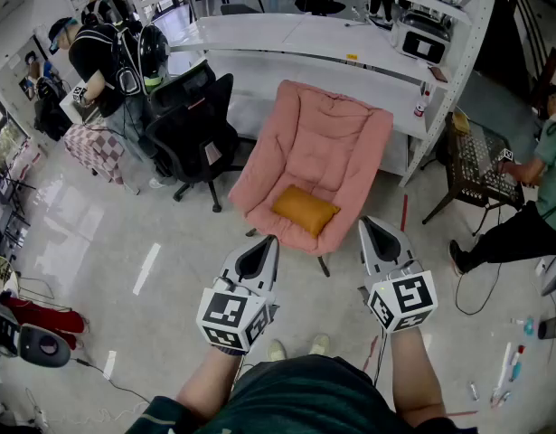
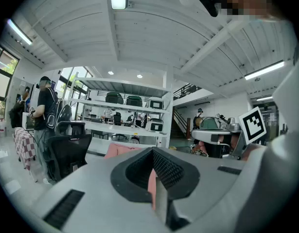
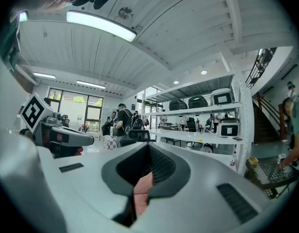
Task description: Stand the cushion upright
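You hold both forearms out ahead of you, side by side and apart, with the left gripper point(image 1: 270, 240) and the right gripper point(image 1: 366, 222) roughly level and aimed at the pink chair point(image 1: 325, 134). Each has its jaws pressed together on nothing. The orange cushion point(image 1: 305, 210) lies flat on the chair's seat, beyond both tips and touched by neither. The only print you can make out is the black-and-white square pattern on each marker cube point(image 1: 232, 316); the yellow tag point(image 1: 352, 58) on the shelf edge is too small to read.
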`<state>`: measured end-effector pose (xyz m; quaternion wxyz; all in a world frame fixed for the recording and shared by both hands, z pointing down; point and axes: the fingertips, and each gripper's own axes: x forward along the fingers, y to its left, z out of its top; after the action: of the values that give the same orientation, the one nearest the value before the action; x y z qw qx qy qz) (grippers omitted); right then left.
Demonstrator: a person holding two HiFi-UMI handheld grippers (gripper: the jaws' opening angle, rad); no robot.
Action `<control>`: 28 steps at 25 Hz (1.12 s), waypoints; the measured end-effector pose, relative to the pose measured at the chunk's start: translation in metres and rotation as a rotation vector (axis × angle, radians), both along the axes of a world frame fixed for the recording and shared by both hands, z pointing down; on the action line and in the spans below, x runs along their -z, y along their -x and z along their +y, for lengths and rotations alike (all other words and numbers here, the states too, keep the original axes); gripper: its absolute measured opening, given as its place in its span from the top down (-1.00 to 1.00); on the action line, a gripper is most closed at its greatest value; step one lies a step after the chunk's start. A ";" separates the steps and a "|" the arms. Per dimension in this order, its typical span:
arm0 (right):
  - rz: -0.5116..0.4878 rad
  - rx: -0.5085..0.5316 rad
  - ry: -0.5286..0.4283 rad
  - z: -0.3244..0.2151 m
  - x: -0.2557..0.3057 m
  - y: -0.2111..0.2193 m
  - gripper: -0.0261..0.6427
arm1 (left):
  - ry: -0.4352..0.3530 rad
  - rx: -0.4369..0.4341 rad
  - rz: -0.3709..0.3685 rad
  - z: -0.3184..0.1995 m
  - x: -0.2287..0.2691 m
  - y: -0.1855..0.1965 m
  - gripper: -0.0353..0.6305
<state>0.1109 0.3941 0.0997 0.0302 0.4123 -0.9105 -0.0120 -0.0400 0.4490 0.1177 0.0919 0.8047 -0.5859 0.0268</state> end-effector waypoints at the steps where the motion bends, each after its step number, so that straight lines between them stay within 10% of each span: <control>1: -0.001 0.000 0.000 0.000 0.000 -0.001 0.92 | 0.001 0.001 0.000 0.000 0.000 -0.001 0.88; 28: -0.061 0.036 0.053 -0.021 -0.022 -0.040 0.91 | 0.047 -0.108 -0.054 -0.024 -0.040 -0.061 0.88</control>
<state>0.1504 0.3731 0.1218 0.0130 0.3953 -0.9182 0.0242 0.0205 0.4254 0.1573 0.0935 0.8318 -0.5429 0.0674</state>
